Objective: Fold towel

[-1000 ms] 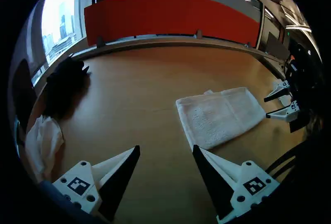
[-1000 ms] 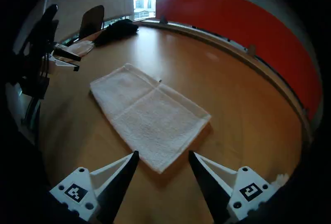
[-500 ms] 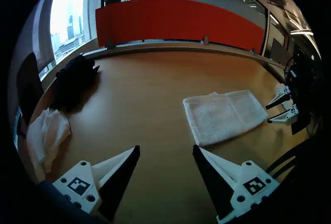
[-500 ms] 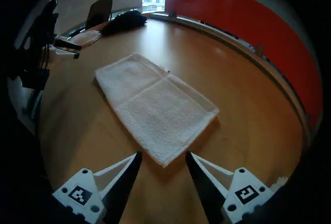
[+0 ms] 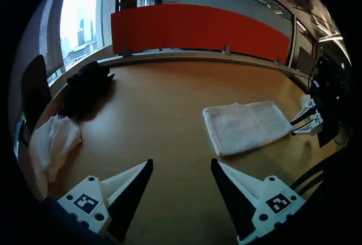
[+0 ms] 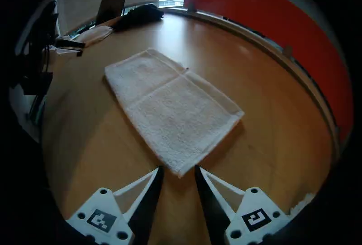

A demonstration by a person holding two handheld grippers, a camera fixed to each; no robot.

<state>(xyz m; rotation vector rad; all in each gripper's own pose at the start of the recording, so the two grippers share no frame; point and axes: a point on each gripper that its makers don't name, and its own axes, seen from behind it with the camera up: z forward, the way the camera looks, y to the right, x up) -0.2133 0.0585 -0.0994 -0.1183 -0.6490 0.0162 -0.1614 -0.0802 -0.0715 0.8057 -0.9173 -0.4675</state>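
Jaws of the right gripper (image 6: 177, 177) have narrowed to a slim gap astride the near corner of the white towel (image 6: 174, 109) lying on the wooden table (image 6: 271, 122), likely readying a pinch; the left gripper (image 5: 181, 168) stays spread, well apart.

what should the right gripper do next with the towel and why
Probably ease the right gripper a little forward and close on the towel's near corner. That corner lies flat on the table right at its fingertips, which stand apart on either side and do not press it yet.
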